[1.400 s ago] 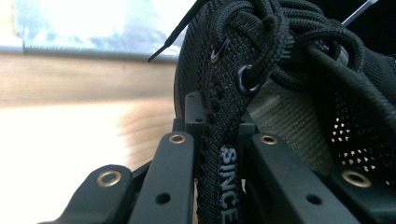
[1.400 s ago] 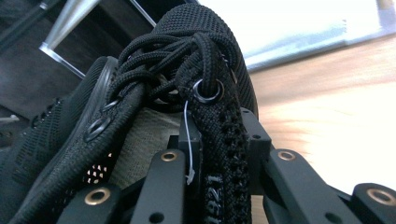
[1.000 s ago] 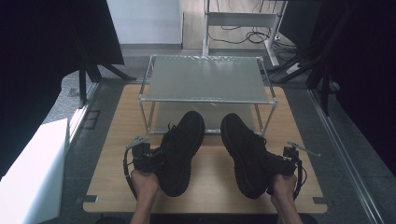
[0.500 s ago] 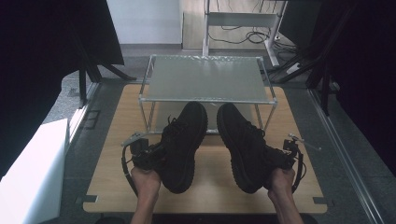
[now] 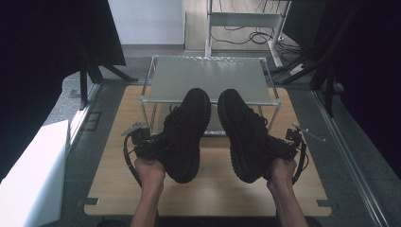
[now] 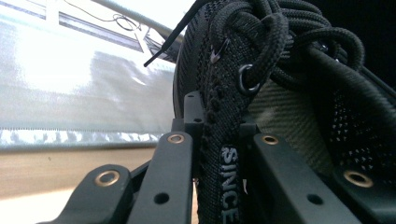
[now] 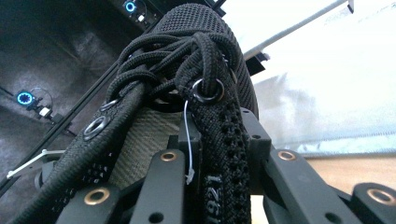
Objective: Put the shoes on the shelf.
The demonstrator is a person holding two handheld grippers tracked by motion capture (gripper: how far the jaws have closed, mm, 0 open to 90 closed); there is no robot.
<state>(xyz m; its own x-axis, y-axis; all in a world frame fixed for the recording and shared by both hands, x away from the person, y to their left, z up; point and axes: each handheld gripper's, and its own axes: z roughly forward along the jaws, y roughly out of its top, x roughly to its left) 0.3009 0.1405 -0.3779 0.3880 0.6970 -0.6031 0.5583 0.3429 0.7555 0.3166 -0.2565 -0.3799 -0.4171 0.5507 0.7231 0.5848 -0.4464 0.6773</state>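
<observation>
Currently both grippers' fingers clamp collars — left gripper (image 5: pixel 142 142) on the left black knit lace-up sneaker (image 5: pixel 187 132), right gripper (image 5: pixel 291 144) on its mate (image 5: pixel 243 132) — toes reaching the frosted-glass metal-frame shelf (image 5: pixel 208 78); I'd keep soles level over its top.

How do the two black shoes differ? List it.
The left shoe is clamped by the left gripper on a collar edge printed SINCE; the right shoe is clamped by the right gripper on an edge printed 1921. The left shoe's toe leans rightward, the right shoe's leftward. Both are black knit, laced, toes toward the shelf.
</observation>
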